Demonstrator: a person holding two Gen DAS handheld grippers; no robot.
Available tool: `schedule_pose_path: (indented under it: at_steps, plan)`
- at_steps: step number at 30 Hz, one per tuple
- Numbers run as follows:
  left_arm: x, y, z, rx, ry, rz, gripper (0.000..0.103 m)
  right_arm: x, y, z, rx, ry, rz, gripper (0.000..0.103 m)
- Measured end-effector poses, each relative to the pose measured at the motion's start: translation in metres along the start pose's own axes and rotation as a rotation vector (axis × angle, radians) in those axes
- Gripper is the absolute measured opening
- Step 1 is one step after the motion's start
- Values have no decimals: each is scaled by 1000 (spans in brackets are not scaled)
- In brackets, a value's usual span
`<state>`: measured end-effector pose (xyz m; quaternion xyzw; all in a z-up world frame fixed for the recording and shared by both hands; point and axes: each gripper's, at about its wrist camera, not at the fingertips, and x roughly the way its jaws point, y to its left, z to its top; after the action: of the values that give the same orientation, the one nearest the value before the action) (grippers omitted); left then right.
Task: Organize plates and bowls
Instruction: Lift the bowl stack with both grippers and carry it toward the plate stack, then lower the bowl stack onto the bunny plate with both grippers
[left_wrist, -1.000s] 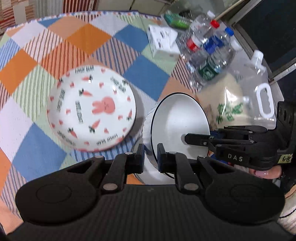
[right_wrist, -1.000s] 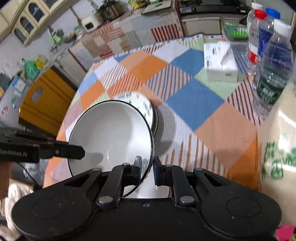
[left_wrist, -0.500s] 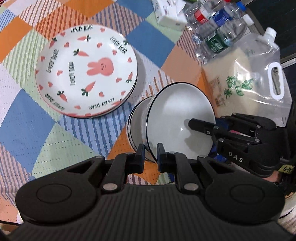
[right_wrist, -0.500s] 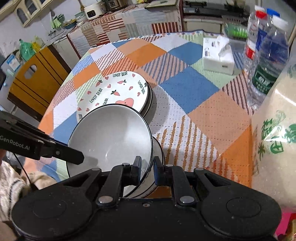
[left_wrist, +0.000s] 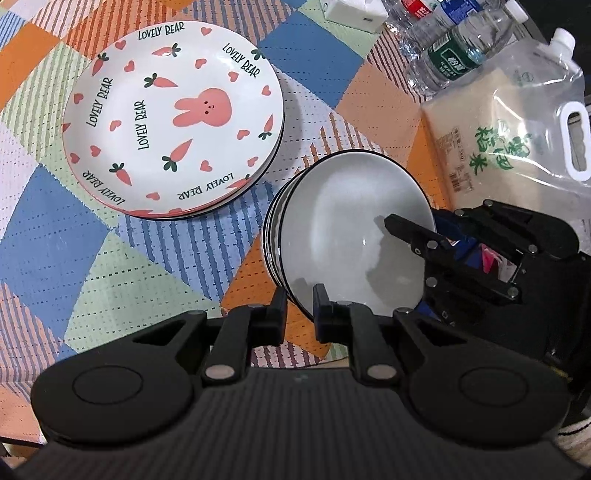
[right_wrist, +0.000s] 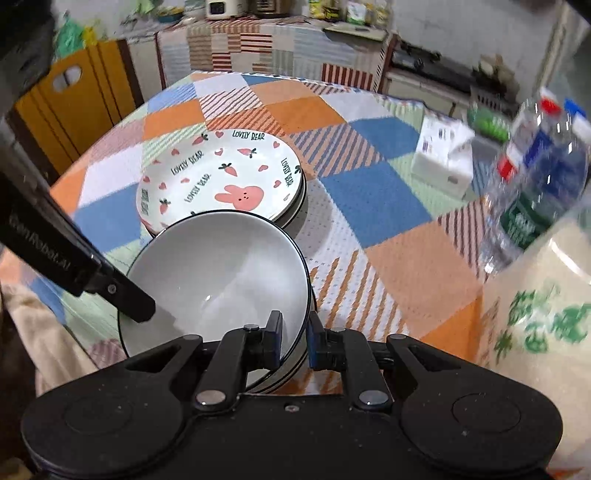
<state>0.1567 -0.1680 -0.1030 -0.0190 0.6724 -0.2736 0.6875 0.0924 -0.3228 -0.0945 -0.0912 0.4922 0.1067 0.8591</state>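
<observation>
A white bowl with a black rim (left_wrist: 343, 236) (right_wrist: 218, 280) rests nested on a stack of matching bowls (left_wrist: 271, 236) near the table's front edge. My left gripper (left_wrist: 299, 306) is shut on its near rim, and my right gripper (right_wrist: 293, 332) is shut on the opposite rim. Each gripper shows in the other's view, the right one (left_wrist: 417, 236) and the left one (right_wrist: 136, 310). A stack of white rabbit-and-carrot plates (left_wrist: 173, 118) (right_wrist: 221, 184) sits beside the bowls, farther in on the table.
The round table wears a patchwork cloth (left_wrist: 303, 48) (right_wrist: 373, 199). Water bottles (left_wrist: 454, 48) (right_wrist: 539, 184), a white tissue box (right_wrist: 443, 155) and a clear bag of rice (left_wrist: 513, 140) (right_wrist: 543, 325) stand at the right. A yellow chair (right_wrist: 70, 96) is behind the table.
Both grippers have lowered the bowl, from held tilted above the table down onto the bowl stack. Both stay shut on its rim.
</observation>
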Motion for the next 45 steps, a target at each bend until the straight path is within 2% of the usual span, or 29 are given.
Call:
schedule_pose_path:
  at_steps: [9, 12, 15, 20, 26, 27, 29, 31, 35, 37, 45]
  plan:
    - [10, -2, 0, 20, -14, 8, 15, 7, 14, -5, -118, -6, -97, 19]
    - [9, 0, -2, 22, -29, -4, 15, 8, 15, -8, -133, -23, -97, 22]
    - [4, 3, -5, 23, -54, -14, 20, 5, 13, -12, -125, -44, -79, 24]
    - [-12, 17, -14, 9, -130, -58, 32, -14, 0, -21, -56, -93, 24, 34]
    - [-22, 34, -24, -14, -194, -104, 37, -37, -10, -40, -50, -151, 122, 58]
    - [-22, 35, -26, -14, -202, -111, 38, -39, -10, -44, -53, -160, 135, 67]
    - [-21, 36, -29, -14, -214, -119, 41, -38, -11, -51, -55, -160, 169, 72]
    - [-20, 36, -30, -7, -224, -124, 42, -33, -11, -56, -57, -139, 182, 73]
    - [-17, 36, -30, -6, -264, -136, 51, -23, -4, -68, -101, -137, 195, 79]
    - [-11, 35, -28, -12, -260, -133, 52, -14, 0, -73, -118, -135, 196, 93]
    - [20, 36, -22, -48, -234, -149, 53, 32, 4, -70, -94, -112, 211, 93]
